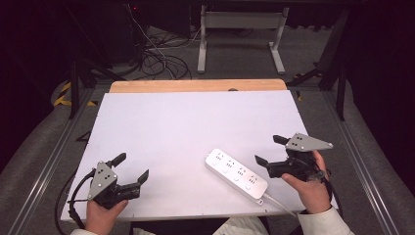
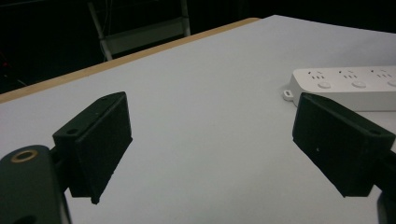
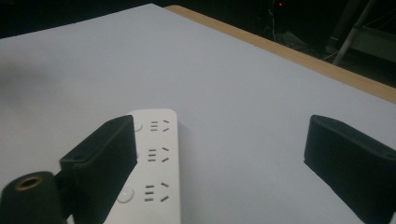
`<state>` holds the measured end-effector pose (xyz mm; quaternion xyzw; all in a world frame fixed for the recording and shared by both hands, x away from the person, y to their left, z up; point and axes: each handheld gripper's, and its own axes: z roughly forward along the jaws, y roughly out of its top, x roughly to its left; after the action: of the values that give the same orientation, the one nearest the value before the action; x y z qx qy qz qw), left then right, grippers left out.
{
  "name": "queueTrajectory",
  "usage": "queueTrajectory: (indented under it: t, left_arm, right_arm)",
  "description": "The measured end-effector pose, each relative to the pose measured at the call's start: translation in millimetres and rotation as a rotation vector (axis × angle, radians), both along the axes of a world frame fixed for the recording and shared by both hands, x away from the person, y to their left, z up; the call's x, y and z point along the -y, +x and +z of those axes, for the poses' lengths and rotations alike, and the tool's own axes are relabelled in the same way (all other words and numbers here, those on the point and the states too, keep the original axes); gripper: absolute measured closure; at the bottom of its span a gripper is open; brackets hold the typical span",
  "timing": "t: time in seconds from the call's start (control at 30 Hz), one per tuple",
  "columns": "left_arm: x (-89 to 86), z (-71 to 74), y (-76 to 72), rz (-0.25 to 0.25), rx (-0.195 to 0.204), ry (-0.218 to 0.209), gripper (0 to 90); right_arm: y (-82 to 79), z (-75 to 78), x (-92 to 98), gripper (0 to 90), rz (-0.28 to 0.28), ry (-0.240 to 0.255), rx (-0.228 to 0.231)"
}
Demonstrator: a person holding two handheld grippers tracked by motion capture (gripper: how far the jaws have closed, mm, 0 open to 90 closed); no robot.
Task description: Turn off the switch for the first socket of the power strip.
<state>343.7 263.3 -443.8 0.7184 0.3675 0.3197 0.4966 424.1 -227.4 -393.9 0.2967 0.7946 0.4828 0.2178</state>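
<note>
A white power strip (image 1: pixel 236 174) lies slantwise on the white table top (image 1: pixel 186 127), near the front right; its white cord leaves toward the front edge. My right gripper (image 1: pixel 270 150) stands open just to the right of the strip, nothing between its jaws. In the right gripper view the power strip (image 3: pixel 154 158) runs beside the left jaw, with the gripper (image 3: pixel 219 158) open over bare table. My left gripper (image 1: pixel 131 168) is open at the front left, well apart from the strip. From the left gripper view the strip (image 2: pixel 345 86) lies behind the right jaw, gripper (image 2: pixel 210 144) empty.
A wooden strip (image 1: pixel 195 86) edges the table's far side. Beyond it stand a white metal frame (image 1: pixel 240 34) and tangled cables (image 1: pixel 156 58) on the floor. Metal rails (image 1: pixel 54 156) run along both sides of the table.
</note>
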Motion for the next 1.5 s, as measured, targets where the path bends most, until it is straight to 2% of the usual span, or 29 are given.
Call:
queueTrajectory:
  t: [0.07,0.23,0.63,0.77,0.97,1.2,1.5]
  left_arm:
    - [-0.3,0.1,0.0,0.000,0.001,0.001,12.1]
    - [-0.2,0.0,0.0,-0.001,0.000,0.001,12.1]
    - [-1.2,0.1,0.0,-0.005,0.001,-0.013,12.1]
    - [-1.5,-0.1,0.2,-0.005,-0.001,-0.014,12.0]
    - [-2.5,-0.3,0.5,-0.005,0.001,-0.024,12.0]
    - [-3.3,-0.7,1.1,-0.005,0.006,-0.022,11.7]
    - [-4.7,-1.2,2.0,-0.002,0.006,-0.019,11.7]
  right_arm:
    - [3.1,-4.6,5.2,7.6,0.015,-0.020,0.006]
    - [9.1,-14.0,16.4,6.1,0.007,0.012,-0.012]
    - [24.9,-41.2,35.7,5.7,-0.017,0.023,-0.041]
    - [25.5,-47.6,39.1,5.7,-0.017,0.031,-0.043]
    - [27.0,-60.6,43.7,5.7,-0.034,0.016,-0.055]
    - [23.8,-76.0,45.5,6.0,-0.004,-0.009,-0.068]
    - [18.8,-82.4,47.8,6.0,-0.040,-0.011,-0.072]
